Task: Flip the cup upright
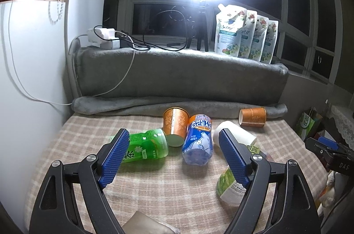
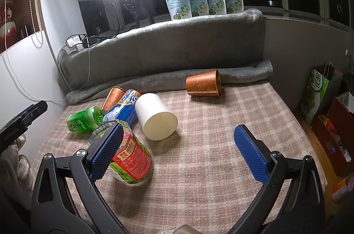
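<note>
Checked bed (image 2: 210, 145) holds a tipped white cup (image 2: 156, 118); right gripper (image 2: 177, 139), fingers spread, should straddle its wall squarely.

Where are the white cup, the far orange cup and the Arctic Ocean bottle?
white cup (image 2: 156, 114), right wrist view, on its side wall.
far orange cup (image 2: 202, 83), right wrist view, on its patterned side.
Arctic Ocean bottle (image 1: 198, 139), left wrist view, on its blue label.
</note>
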Tool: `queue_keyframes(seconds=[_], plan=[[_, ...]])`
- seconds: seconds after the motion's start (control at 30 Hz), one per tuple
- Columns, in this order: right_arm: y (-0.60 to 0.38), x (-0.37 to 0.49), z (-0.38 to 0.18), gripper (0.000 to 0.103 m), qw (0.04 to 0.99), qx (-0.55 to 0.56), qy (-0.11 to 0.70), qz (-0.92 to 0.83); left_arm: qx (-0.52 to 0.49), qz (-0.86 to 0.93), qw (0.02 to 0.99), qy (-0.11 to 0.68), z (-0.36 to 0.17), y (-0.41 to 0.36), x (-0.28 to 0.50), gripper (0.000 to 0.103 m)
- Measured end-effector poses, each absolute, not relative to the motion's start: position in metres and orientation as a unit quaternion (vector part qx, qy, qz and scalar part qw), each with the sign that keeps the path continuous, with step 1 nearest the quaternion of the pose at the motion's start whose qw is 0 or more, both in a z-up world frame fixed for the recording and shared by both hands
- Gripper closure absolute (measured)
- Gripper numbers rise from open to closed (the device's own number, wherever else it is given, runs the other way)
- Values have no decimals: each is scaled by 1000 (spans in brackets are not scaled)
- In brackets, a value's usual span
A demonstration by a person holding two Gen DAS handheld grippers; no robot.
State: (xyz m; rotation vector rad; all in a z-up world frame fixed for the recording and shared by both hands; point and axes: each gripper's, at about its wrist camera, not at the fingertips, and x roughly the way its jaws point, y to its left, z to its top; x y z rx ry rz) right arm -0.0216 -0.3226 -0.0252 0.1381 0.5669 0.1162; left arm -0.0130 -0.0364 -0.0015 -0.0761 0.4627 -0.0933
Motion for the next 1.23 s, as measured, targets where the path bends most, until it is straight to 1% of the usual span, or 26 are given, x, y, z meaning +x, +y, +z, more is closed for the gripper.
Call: queue_keyframes(seconds=[1.23], plan=[[-323,-21,-27,1,956,69,280,59,-35,-49,972,226,0,-38,-15,20]])
